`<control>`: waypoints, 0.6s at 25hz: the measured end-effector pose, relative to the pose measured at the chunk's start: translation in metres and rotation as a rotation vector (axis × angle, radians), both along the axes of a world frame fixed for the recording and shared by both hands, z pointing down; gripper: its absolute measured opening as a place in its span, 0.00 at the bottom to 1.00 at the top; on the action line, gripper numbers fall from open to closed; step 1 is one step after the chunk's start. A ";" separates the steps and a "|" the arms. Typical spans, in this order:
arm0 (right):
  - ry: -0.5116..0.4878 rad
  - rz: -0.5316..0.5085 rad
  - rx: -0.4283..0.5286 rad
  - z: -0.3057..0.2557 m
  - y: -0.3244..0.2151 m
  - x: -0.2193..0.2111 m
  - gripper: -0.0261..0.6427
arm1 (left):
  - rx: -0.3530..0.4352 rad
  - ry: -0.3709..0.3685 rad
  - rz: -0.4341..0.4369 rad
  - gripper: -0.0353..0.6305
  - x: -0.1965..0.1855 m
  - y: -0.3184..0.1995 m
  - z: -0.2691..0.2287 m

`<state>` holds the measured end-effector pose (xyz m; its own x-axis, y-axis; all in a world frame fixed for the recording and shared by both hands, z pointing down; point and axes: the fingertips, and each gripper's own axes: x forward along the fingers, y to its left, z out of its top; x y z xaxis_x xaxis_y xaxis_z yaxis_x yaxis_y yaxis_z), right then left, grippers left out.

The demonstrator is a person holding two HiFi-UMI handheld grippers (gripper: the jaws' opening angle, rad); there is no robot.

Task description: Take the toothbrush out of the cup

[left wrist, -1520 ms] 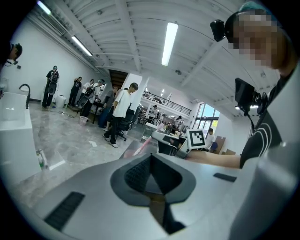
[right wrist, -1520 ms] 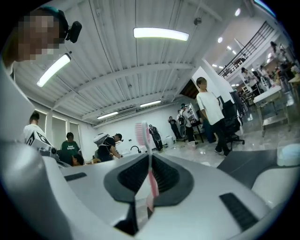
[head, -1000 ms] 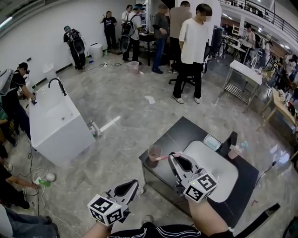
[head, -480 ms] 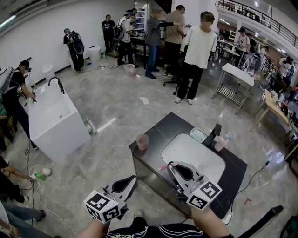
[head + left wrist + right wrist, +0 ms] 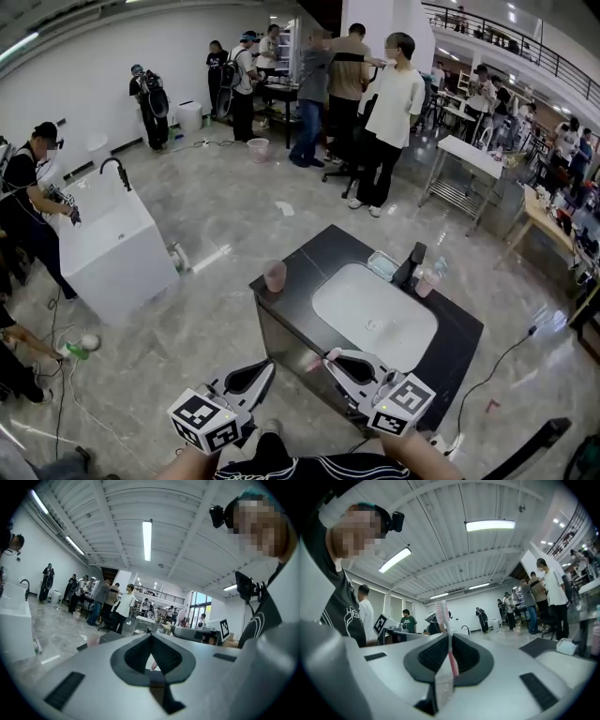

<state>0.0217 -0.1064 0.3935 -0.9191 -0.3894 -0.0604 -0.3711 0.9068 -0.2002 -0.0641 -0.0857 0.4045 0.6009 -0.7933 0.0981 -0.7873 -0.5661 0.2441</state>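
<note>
A wide hall with a grey stone floor lies around me, and people (image 5: 389,112) stand at its far side. Below me a black counter (image 5: 323,246) carries a white basin (image 5: 375,314). The pink cup (image 5: 275,276) stands on the counter's far left corner. My right gripper (image 5: 330,358) hovers at the counter's near edge, well apart from the cup. Its fingers are narrowed onto the handle of the pink toothbrush (image 5: 451,651), whose bristled head sticks out beyond the pads. My left gripper (image 5: 267,368) hangs just left of it over the floor, fingertips brought together on nothing.
</note>
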 end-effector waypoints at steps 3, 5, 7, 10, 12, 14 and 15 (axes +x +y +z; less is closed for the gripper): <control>0.011 -0.013 -0.013 0.006 0.010 0.001 0.09 | 0.004 -0.005 -0.005 0.06 0.003 0.008 0.000; 0.019 -0.018 -0.021 0.012 0.015 0.000 0.09 | 0.005 -0.006 -0.006 0.06 0.004 0.011 0.003; 0.027 -0.024 -0.026 0.017 0.017 0.000 0.09 | 0.004 -0.008 -0.007 0.06 0.006 0.013 0.005; 0.031 -0.026 -0.031 0.020 0.017 0.000 0.09 | 0.002 -0.013 -0.006 0.06 0.009 0.014 0.008; 0.030 -0.022 -0.031 0.020 0.016 0.000 0.09 | -0.001 -0.016 -0.003 0.06 0.010 0.015 0.009; 0.028 -0.017 -0.030 0.020 0.015 0.000 0.09 | -0.002 -0.018 -0.001 0.06 0.009 0.015 0.009; 0.027 -0.016 -0.030 0.020 0.015 -0.001 0.09 | -0.002 -0.018 -0.001 0.06 0.008 0.014 0.009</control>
